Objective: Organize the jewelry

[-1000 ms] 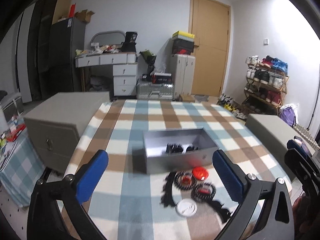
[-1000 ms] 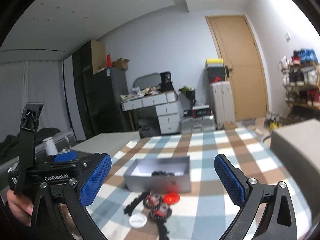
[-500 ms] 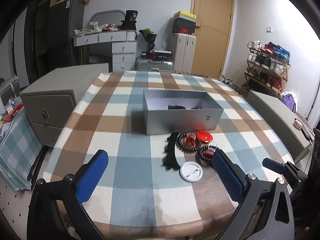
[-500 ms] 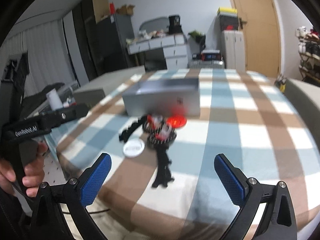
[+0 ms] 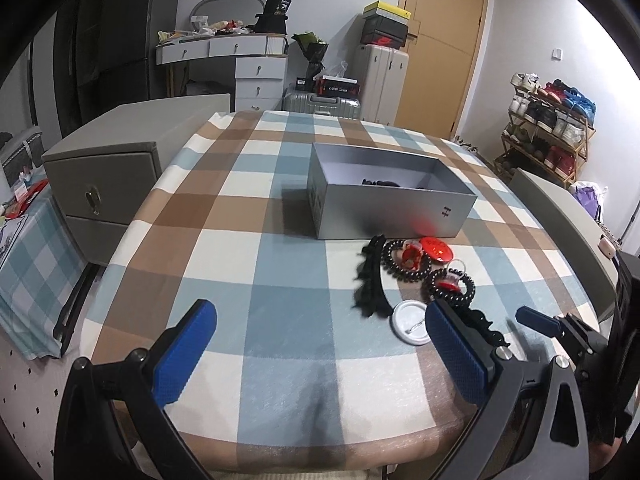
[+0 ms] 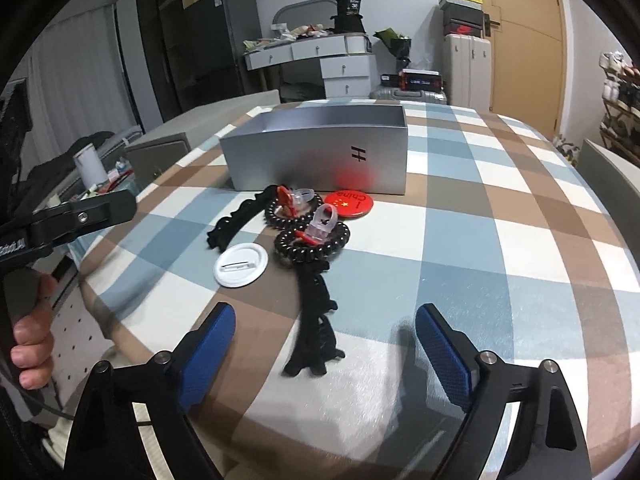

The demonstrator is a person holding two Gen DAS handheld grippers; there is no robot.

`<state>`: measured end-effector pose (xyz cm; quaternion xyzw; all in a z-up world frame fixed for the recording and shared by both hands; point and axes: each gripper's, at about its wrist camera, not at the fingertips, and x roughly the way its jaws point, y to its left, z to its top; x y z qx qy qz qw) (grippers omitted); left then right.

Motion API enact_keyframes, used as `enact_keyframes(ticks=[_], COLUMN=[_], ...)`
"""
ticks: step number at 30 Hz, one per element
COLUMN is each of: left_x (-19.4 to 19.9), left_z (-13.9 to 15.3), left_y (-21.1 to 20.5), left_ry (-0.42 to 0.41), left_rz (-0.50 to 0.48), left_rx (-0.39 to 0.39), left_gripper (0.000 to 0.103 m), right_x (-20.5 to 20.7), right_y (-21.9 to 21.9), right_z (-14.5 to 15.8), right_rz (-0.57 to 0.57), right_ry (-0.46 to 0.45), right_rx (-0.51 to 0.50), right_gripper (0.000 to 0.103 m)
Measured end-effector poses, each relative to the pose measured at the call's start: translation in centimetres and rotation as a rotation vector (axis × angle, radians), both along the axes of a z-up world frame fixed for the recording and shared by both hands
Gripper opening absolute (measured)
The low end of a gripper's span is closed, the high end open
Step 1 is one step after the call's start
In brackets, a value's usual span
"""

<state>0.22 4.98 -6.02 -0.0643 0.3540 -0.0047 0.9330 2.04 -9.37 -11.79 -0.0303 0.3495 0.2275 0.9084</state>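
Stock on my table [image 5: 280, 312], left to right, as I see it.

1. Left gripper [image 5: 320, 354]: jaws wide, nothing between them, poised over bare checked cloth short of the pile.
2. Black scalloped band [image 6: 236, 216]: loose on the cloth, leftmost of the pile. Not stowed.
3. White badge [image 6: 241, 265]: face down, just beside that band. Not stowed.
4. Two black coil ties: far tie [image 6: 294, 210] and near tie [image 6: 312, 242], touching, each with a red and clear clip lying on it. Not stowed.
5. Second black band [image 6: 314, 328]: runs from the near tie towards me. Not stowed.
6. Red badge [image 6: 349, 201]: against the foot of the box. Not stowed.
7. Silver box [image 5: 390, 196]: open, behind the pile. A few dark pieces lie inside, too small to name. I judge these the only items put away.
8. Right gripper [image 6: 324, 350]: jaws have just been closing a little yet stand wide, the second band's end between them, pads clear of it. Holds nothing.

Tally, by my reckoning: most of the job remains.
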Motion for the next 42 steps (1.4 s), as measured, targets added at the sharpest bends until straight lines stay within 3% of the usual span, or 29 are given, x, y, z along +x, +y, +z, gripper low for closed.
enact_keyframes(ticks=[4,7,14,20,25,30,35,37,42], left_x=[0.2,0.3,0.8,1.1,2.2,2.2,2.4,2.3,2.3], left_z=[0.0,0.0,-0.3,-0.2,-0.2,0.0,-0.4,-0.4,-0.4], left_y=[0.3,0.6,1.2,1.4,0.5,-0.8,-2.3,-2.6,-2.9], left_ry=[0.011,0.015,0.032,0.047,0.106,0.105,0.131,0.134,0.135], left_rz=[0.010,0.016,0.035,0.022,-0.059,-0.107,-0.154,-0.164,-0.167], left_rx=[-0.002,-0.001,-0.006,-0.016,-0.027,-0.027,0.013,0.021,0.028], left_gripper=[0.102,0.102,0.102,0.102,0.102,0.102,0.102,0.102,0.102], right_x=[0.8,0.9,0.5,-0.3,-1.1,-1.2,-0.7,-0.6,-1.5], right_y=[1.0,1.3,1.2,0.7,-0.8,-2.7,-3.9,-3.7,-3.3], right_z=[-0.2,-0.3,-0.3,0.2,1.2,2.1,1.9,1.6,2.2], right_rz=[-0.003,-0.003,0.003,0.022,0.008,-0.002,0.011,0.032,0.027], right_ry=[0.003,-0.002,-0.025,-0.047,-0.066,-0.059,0.016,0.042,0.000], right_rx=[-0.069,-0.084,-0.089,-0.034,0.028,0.086,0.152,0.118,-0.063], right_gripper=[0.074,0.068,0.018,0.017,0.017,0.017,0.018,0.018,0.017])
